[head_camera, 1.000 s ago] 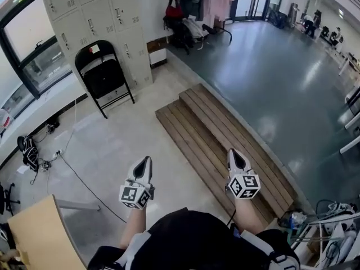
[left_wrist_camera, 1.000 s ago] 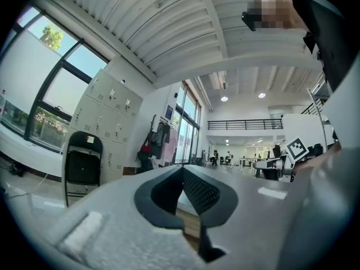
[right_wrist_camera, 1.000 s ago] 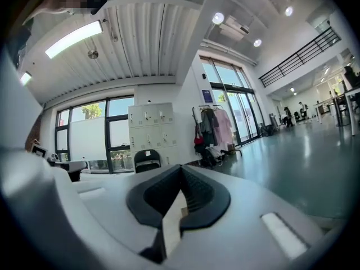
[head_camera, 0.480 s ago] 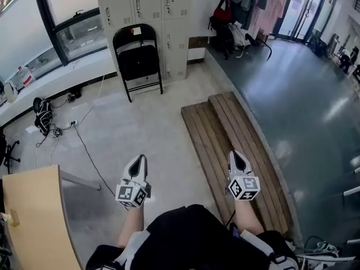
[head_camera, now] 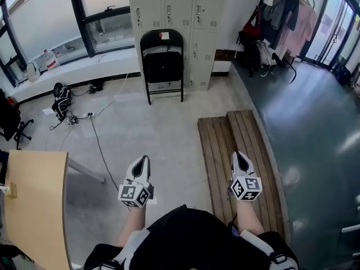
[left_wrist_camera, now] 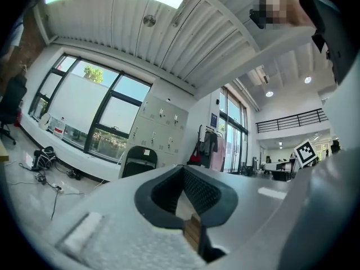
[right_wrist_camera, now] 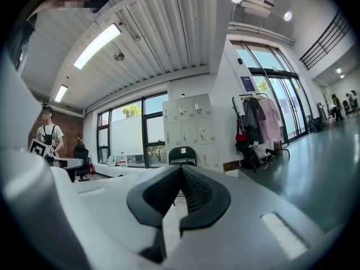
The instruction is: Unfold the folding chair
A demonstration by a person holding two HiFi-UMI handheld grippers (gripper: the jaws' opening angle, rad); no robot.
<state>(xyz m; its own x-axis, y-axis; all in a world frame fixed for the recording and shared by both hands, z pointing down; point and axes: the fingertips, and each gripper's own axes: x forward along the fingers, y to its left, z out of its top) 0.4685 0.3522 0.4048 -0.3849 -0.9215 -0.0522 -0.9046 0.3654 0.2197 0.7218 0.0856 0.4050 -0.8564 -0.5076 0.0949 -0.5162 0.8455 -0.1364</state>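
A black folding chair (head_camera: 162, 66) stands folded against the grey lockers (head_camera: 174, 10), far ahead of me across the concrete floor. It also shows small in the left gripper view (left_wrist_camera: 139, 161) and the right gripper view (right_wrist_camera: 183, 155). My left gripper (head_camera: 142, 161) and right gripper (head_camera: 239, 156) are held level in front of my body and point toward the chair. Both are shut with nothing between the jaws, as the left gripper (left_wrist_camera: 183, 170) and right gripper (right_wrist_camera: 181, 170) show close up. Neither is near the chair.
A low wooden step platform (head_camera: 239, 145) lies ahead on the right. A wooden tabletop (head_camera: 34, 207) is at my left. Cables and a bag (head_camera: 61, 103) lie by the window sill. Clothes hang on a rack (head_camera: 275, 16) at the back right. A person (right_wrist_camera: 48, 134) stands far left.
The head view has swung left: the chair went from the upper left to the upper middle of the picture and the platform shifted right. Both grippers stay shut in front of me.
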